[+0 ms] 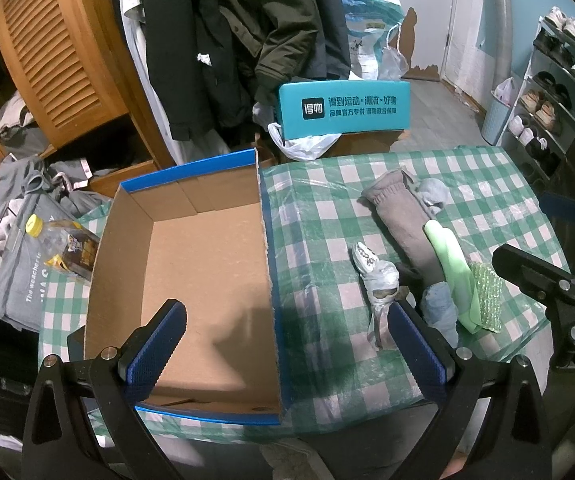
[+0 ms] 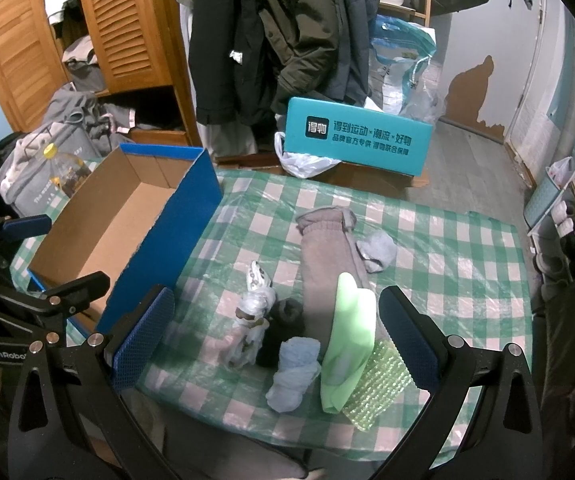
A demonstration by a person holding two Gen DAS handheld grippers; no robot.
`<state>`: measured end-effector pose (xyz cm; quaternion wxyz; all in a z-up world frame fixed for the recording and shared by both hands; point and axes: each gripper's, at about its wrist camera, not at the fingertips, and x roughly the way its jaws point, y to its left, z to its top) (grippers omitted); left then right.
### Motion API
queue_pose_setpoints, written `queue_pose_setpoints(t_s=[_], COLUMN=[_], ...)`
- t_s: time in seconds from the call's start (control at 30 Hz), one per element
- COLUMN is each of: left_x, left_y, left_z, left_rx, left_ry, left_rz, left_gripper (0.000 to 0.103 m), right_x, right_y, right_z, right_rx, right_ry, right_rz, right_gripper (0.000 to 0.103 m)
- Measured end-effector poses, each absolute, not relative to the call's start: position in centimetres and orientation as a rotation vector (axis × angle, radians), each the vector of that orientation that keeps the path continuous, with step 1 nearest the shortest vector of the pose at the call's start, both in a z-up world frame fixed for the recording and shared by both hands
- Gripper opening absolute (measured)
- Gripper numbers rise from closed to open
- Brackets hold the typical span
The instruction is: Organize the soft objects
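Both my grippers are spread wide and hold nothing. Ahead of my right gripper (image 2: 275, 344) lies the pale blue sock (image 2: 293, 374), pointing away from me. My left gripper (image 1: 287, 348) hangs over the empty cardboard box (image 1: 191, 264), farther off. Everything rests on a green checked tablecloth (image 2: 447, 264) in a messy room.

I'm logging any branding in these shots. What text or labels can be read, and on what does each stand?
"得物" logo, then "得到运动×潮流×好物" over "品牌官方专供 得物联合保障": teal box behind the table.
"GenRobot", cut off at the frame edge: left gripper body, seen in the right wrist view.
"The weather is...": grey bag, rest hidden.
Bottle label: too blurred to read.
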<state>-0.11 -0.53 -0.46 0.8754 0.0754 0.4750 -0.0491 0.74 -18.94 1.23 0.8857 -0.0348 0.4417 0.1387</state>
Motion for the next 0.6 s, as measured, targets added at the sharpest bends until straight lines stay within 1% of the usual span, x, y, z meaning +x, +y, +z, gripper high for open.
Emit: queue_pose_setpoints(t_s=[0.4, 0.6], left_x=[-1.2, -0.4], left_y=[-1.6, -2.0], left_z=[-1.5, -1.6], left_rx=[0.171, 0.171], left_ry=[0.999, 1.021], left_rz=[-0.110, -0.118], left_gripper=[0.102, 0.102], right_x=[0.7, 0.0], right_y=[-19.2, -20.8], right_z=[1.2, 0.5], right_rx=[-0.072, -0.072], right_ry=[0.922, 0.927], right_rz=[0.284, 0.277], right_gripper=[0.101, 0.101])
